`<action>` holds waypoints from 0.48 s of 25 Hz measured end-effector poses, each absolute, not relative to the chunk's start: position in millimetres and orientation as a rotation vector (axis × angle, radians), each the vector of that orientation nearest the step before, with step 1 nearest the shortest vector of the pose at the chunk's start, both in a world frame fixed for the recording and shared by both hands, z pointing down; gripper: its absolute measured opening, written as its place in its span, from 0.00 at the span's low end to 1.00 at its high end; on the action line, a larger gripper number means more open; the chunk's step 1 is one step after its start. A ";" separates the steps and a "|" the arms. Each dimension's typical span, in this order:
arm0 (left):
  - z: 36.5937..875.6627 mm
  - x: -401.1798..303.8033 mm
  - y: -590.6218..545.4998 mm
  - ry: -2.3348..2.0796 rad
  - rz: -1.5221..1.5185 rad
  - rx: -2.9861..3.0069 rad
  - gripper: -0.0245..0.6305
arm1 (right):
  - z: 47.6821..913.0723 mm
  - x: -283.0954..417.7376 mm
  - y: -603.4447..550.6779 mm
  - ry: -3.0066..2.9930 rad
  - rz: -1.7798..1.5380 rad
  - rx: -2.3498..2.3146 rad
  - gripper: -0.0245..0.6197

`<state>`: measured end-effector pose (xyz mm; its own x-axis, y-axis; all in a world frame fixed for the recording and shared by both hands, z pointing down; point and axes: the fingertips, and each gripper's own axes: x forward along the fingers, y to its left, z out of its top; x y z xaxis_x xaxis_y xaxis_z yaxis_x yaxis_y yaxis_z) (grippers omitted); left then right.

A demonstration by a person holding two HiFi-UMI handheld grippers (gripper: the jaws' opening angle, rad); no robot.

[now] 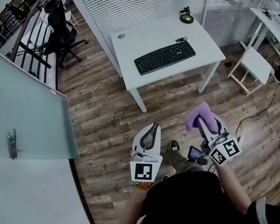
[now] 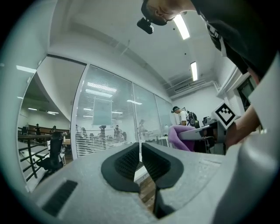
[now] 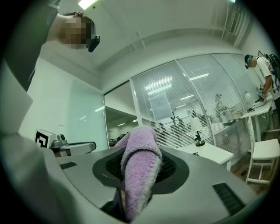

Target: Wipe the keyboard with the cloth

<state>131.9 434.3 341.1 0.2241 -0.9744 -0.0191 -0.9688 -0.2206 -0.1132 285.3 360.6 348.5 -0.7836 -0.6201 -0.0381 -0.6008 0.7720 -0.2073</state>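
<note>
A black keyboard [image 1: 165, 57] lies on a white table [image 1: 208, 42] well ahead of me across the wooden floor. My right gripper [image 1: 203, 119] is shut on a purple cloth [image 1: 199, 114], which bulges out between its jaws; the same purple cloth [image 3: 139, 168] fills the middle of the right gripper view. My left gripper [image 1: 154, 128] is held level beside it, shut with nothing in it, its dark pads [image 2: 127, 162] meeting. From the left gripper view the cloth [image 2: 183, 136] shows off to the right. Both grippers are far from the table.
A small black desk lamp [image 1: 186, 17] stands at the table's far corner. A white chair [image 1: 253, 66] and another desk [image 1: 273, 21] are to the right, a cable [image 1: 260, 124] trails on the floor. Glass partitions stand to the left and behind the table, and a black office chair [image 1: 62, 36] behind.
</note>
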 end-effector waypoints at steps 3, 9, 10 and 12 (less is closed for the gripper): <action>337.0 124.7 386.5 1.903 -0.142 -2.358 0.09 | 344.8 278.7 300.0 2.846 -0.296 -0.967 0.25; 346.9 105.2 309.7 1.951 -0.204 -2.350 0.09 | 352.4 244.0 219.1 2.992 -0.041 -0.923 0.25; 347.3 102.4 297.6 1.951 -0.202 -2.345 0.09 | 352.3 236.5 210.4 3.006 -0.041 -0.878 0.25; 350.6 97.2 277.6 1.949 -0.212 -2.342 0.09 | 355.2 227.7 194.5 3.010 -0.106 -0.819 0.25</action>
<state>97.2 277.6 350.6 0.1777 -0.9828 0.0505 -0.9707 -0.1835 -0.1549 227.7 194.5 355.2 -0.8621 -0.5068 -0.0022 -0.5054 0.8600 -0.0708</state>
